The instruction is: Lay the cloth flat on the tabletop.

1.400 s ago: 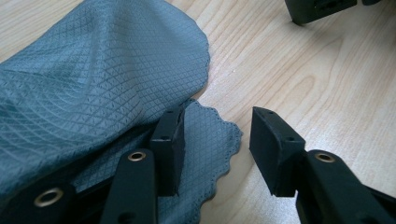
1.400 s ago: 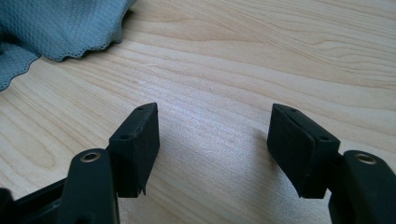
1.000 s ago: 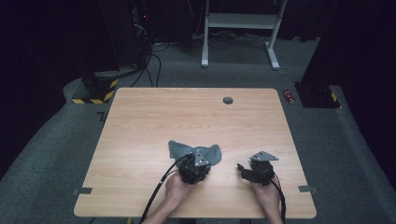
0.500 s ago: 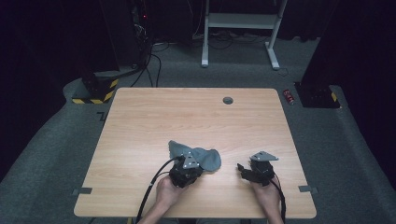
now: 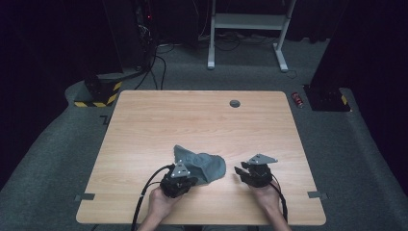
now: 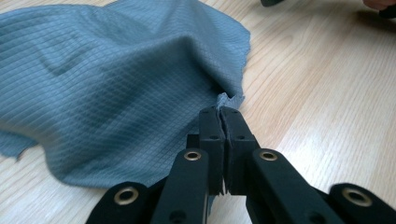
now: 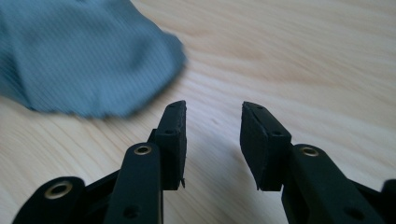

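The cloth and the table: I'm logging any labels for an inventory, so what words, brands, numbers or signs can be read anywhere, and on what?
None can be read.
The grey cloth shows a woven grid, no label.
The wooden table bears no print.
The yellow-and-black hazard stripes on the floor carry no lettering.
The small red thing on the carpet is too small to read.

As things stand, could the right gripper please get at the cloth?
Probably yes. The right gripper has nothing between its jaws, and only bare table separates it from the cloth, whose edge the left gripper pinches.
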The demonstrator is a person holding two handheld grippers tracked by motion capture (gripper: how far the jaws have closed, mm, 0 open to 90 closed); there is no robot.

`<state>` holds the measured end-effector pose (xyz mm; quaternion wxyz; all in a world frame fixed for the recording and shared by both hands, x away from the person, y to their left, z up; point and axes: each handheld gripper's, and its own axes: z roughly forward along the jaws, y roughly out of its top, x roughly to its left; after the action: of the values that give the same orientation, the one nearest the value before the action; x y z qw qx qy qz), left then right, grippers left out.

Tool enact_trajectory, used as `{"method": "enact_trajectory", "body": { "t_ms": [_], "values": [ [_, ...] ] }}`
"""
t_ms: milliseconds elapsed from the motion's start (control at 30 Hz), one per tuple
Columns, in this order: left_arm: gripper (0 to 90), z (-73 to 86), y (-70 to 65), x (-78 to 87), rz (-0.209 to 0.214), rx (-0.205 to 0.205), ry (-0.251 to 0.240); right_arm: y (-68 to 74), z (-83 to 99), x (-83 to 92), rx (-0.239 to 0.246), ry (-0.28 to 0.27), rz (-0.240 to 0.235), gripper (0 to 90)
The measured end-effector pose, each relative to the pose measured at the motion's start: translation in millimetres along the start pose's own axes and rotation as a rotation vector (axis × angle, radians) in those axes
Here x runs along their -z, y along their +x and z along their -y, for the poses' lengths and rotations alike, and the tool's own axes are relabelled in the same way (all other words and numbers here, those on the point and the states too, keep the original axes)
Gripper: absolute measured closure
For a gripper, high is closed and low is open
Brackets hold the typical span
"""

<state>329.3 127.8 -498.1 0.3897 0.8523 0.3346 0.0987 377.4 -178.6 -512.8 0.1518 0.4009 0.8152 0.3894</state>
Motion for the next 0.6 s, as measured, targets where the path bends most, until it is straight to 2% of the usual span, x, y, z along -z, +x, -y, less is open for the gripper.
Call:
{"method": "enact_trajectory", "body": {
  "t_ms": [100, 367, 467, 600],
  "values": [
    [88.0, 4.4, 2.7, 4.0, 0.0, 0.007, -0.005, 5.6, -10.8, -8.9, 0.002, 0.002, -0.039, 58.9],
    [88.0, 12.8, 8.2, 11.5, -0.014, 0.02, -0.01, 19.0, -27.5, -35.1, 0.009, 0.047, -0.086, 61.2],
    [88.0, 15.0, 10.9, 14.0, -0.02, 0.018, -0.009, 24.5, -29.6, -41.4, 0.039, 0.069, -0.105, 69.3],
    [88.0, 18.4, 13.6, 17.5, -0.031, 0.026, -0.016, 31.3, -29.3, -44.7, 0.098, 0.093, -0.105, 87.1]
  ]
}}
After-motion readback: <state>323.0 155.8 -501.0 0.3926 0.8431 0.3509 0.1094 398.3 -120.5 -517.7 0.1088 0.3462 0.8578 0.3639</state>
